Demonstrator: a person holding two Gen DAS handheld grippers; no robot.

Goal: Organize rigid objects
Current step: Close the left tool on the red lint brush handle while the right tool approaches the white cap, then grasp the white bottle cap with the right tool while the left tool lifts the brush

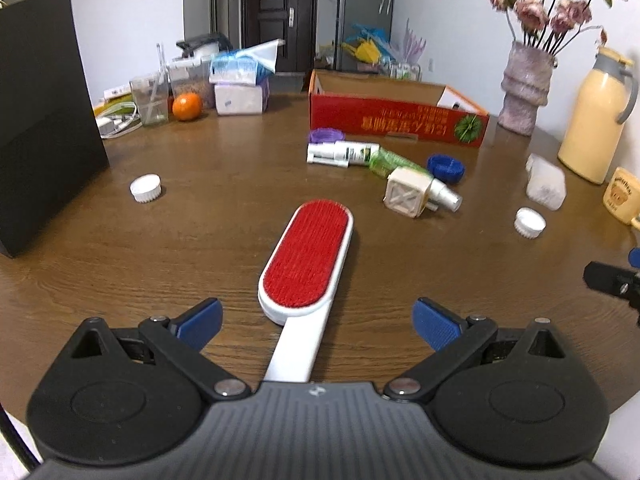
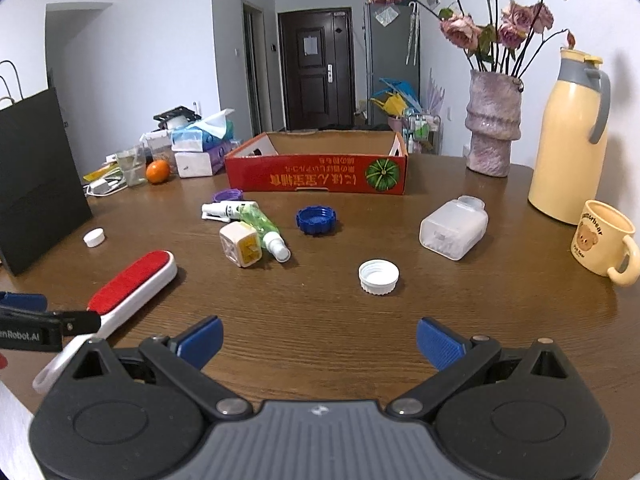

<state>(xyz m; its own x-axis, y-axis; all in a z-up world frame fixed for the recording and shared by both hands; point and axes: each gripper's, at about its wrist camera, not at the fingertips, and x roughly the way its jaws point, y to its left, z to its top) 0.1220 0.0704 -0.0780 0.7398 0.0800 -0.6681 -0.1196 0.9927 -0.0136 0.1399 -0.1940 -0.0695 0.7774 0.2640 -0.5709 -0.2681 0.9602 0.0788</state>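
The lint brush [image 1: 306,256] handle vanishes beneath the left gripper [image 1: 318,326] body — its end unseen; the bear mug [image 1: 622,196] is cropped at the frame edge, the carton's [image 2: 316,174] print unreadable.

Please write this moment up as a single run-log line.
left gripper: open, straddling lint brush handle | right gripper: open, empty | red box: appears empty

Left tool [image 1: 318,322] low and level, blue fingers spread wide, right tool [image 2: 319,342] likewise wide apart
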